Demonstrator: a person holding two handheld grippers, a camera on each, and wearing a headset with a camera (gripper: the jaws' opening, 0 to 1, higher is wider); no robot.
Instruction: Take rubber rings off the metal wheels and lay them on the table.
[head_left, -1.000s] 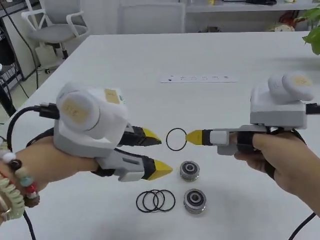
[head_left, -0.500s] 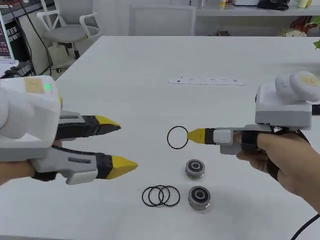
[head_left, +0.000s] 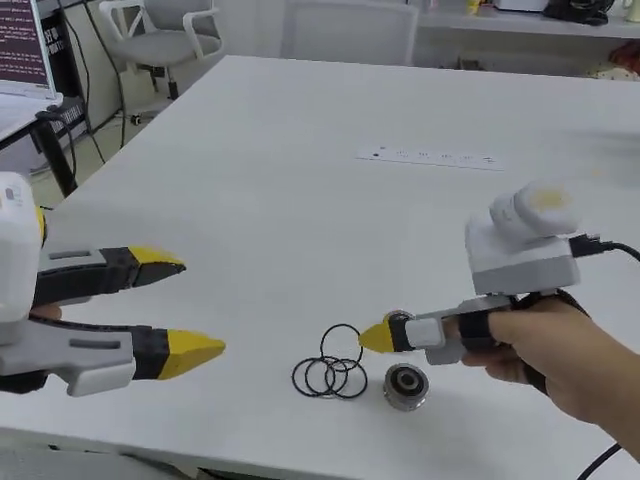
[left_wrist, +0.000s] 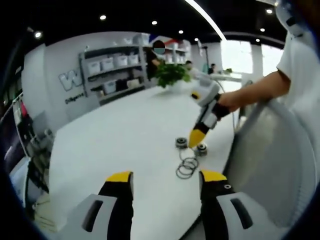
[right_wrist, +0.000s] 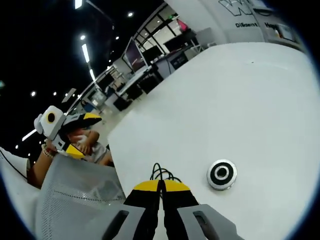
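Right gripper (head_left: 372, 338): jaws closed on a thin black rubber ring (head_left: 340, 341), held low over the white table (head_left: 300, 200). The ring overlaps the pile of black rubber rings (head_left: 329, 378) already laid down; whether it touches them cannot be told.

Left gripper (head_left: 185, 305): jaws apart, empty, well clear of the work.

One small round metal wheel (head_left: 405, 385) stands just beside the pile. A second wheel (left_wrist: 181, 143) sits near it.

Assessment: several rings are off and the held one awaits release. Whether either wheel carries more rings cannot be told.
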